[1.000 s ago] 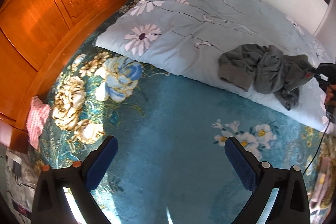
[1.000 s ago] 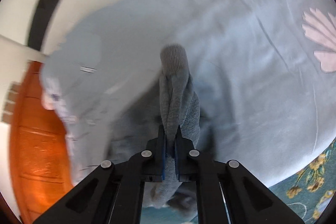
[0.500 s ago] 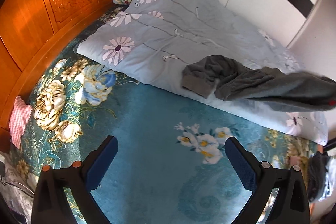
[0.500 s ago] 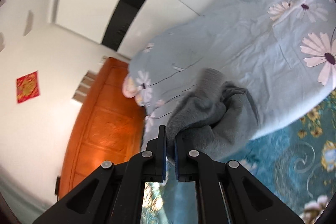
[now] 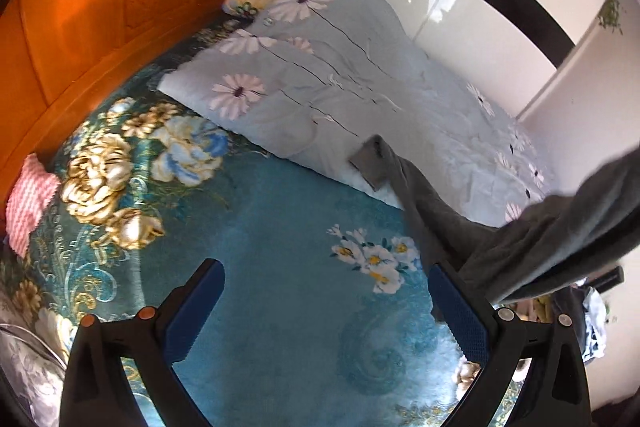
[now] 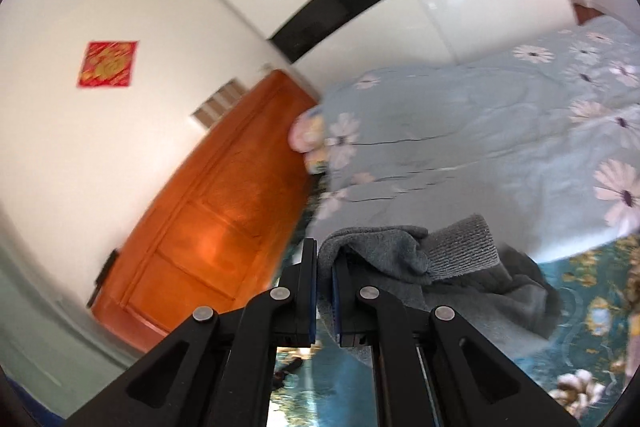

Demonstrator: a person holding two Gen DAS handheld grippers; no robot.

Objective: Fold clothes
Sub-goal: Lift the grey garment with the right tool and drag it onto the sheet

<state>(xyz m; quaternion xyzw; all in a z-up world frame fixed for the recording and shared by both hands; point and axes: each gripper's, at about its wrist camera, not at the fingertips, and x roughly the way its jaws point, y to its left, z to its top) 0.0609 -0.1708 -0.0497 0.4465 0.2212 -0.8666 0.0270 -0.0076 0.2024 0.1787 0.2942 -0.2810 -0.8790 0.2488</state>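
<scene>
Jaws of the right gripper (image 6: 324, 287) are clamped on a fold of the grey sweater (image 5: 520, 239), while those of the left gripper (image 5: 328, 311) stand wide apart and empty above the teal bedspread (image 5: 280, 227). One second ago the sweater lay bunched on the pale blue quilt (image 5: 340, 67); now it is lifted and stretched, and only one cuff (image 5: 370, 163) rests on the quilt's near edge. I judge it is being carried toward the free bedspread to be spread flat for folding.
</scene>
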